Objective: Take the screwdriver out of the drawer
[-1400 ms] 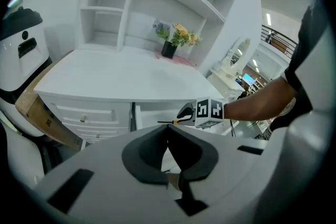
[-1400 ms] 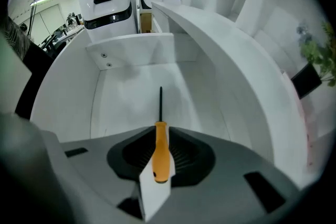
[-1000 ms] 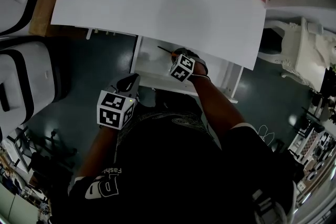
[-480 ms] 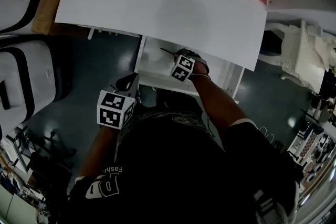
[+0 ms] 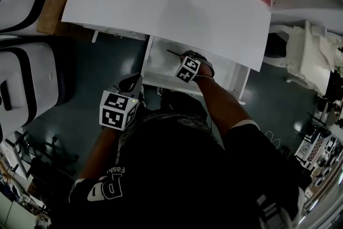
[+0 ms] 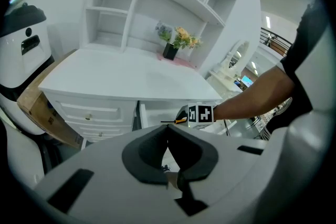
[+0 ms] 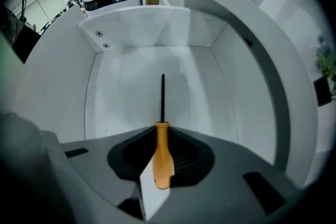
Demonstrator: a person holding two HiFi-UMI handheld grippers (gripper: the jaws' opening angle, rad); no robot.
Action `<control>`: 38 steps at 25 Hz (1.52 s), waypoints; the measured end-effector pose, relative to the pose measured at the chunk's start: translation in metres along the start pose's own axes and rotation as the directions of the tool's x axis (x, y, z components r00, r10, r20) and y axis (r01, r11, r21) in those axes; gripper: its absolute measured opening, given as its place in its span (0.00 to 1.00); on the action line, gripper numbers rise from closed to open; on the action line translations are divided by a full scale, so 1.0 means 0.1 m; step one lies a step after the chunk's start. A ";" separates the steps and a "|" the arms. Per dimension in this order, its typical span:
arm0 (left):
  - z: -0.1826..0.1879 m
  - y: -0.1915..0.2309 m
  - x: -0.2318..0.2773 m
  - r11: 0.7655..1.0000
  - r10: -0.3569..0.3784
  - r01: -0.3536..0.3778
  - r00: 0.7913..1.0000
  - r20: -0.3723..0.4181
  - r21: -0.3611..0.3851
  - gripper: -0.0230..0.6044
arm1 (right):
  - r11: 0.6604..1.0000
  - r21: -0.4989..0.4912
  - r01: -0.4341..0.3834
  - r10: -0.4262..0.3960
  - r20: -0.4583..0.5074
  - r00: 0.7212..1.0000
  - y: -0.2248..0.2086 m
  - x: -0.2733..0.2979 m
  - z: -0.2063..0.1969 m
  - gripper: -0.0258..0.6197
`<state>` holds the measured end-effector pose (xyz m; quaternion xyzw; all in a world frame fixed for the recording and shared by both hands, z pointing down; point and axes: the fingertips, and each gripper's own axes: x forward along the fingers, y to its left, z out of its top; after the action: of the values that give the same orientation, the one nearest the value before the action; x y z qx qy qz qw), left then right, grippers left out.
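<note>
We've got the right gripper point(image 7: 161, 139) fingers clamped on the orange handle of the screwdriver point(image 7: 162, 107), its shaft pointing into the open white drawer point(image 7: 126, 81) under the table point(image 5: 161, 2). The left gripper point(image 6: 168, 131) fingers are pinched together on nothing, and the only readable writing is "Fash" on the sleeve point(image 5: 107, 185)

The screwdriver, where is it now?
In the right gripper view, the screwdriver has its orange handle between the jaws of the right gripper, its shaft reaching over the open white drawer under the desk top.
</note>
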<state>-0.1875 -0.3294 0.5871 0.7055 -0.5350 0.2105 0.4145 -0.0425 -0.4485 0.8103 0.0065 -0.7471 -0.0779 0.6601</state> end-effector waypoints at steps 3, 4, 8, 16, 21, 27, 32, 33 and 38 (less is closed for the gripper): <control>0.01 0.03 -0.05 1.000 0.001 -0.001 1.000 0.011 0.005 0.06 | 0.999 0.038 0.004 -0.004 0.019 1.000 0.01 -0.05 0.00 0.16; 0.01 0.04 -0.07 1.000 0.001 -0.001 1.000 0.014 0.008 0.06 | 0.999 0.048 0.005 -0.006 0.026 1.000 0.02 -0.07 0.01 0.16; 0.01 0.04 -0.11 0.999 -0.013 0.012 1.000 0.018 0.034 0.06 | 0.997 0.079 0.026 -0.031 0.057 0.998 0.06 -0.21 0.06 0.15; 0.13 -0.04 -0.23 0.992 -0.052 0.046 0.997 0.050 0.114 0.06 | 0.986 0.142 0.083 -0.106 0.159 0.982 0.10 -0.72 0.28 0.15; 0.18 -0.06 -0.36 0.990 -0.067 0.056 0.994 0.083 0.127 0.06 | 0.952 0.289 0.102 -0.179 0.253 0.951 0.03 -1.16 0.42 0.15; 0.27 0.03 -0.58 0.987 -0.061 0.039 0.989 0.137 0.157 0.06 | 0.856 0.513 0.064 -0.280 0.356 0.891 -0.02 -1.67 0.50 0.15; 0.33 -0.10 -0.72 0.979 -0.091 0.057 0.981 0.173 0.195 0.06 | 0.722 0.687 -0.086 -0.330 0.451 0.829 0.05 -2.00 0.50 0.15; 0.34 -0.13 -0.75 0.977 -0.101 0.064 0.979 0.179 0.203 0.06 | 0.693 0.711 -0.121 -0.341 0.471 0.813 0.06 -2.08 0.50 0.15; 0.33 -0.30 -0.89 0.967 -0.151 0.101 0.967 0.205 0.234 0.06 | 0.578 0.769 -0.273 -0.414 0.565 0.714 0.16 -2.56 0.56 0.16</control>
<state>-0.1945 -0.3023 0.4914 0.7990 -0.5046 0.1623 0.2838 -0.0636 -0.3980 0.5538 0.3105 -0.8846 0.2478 0.2443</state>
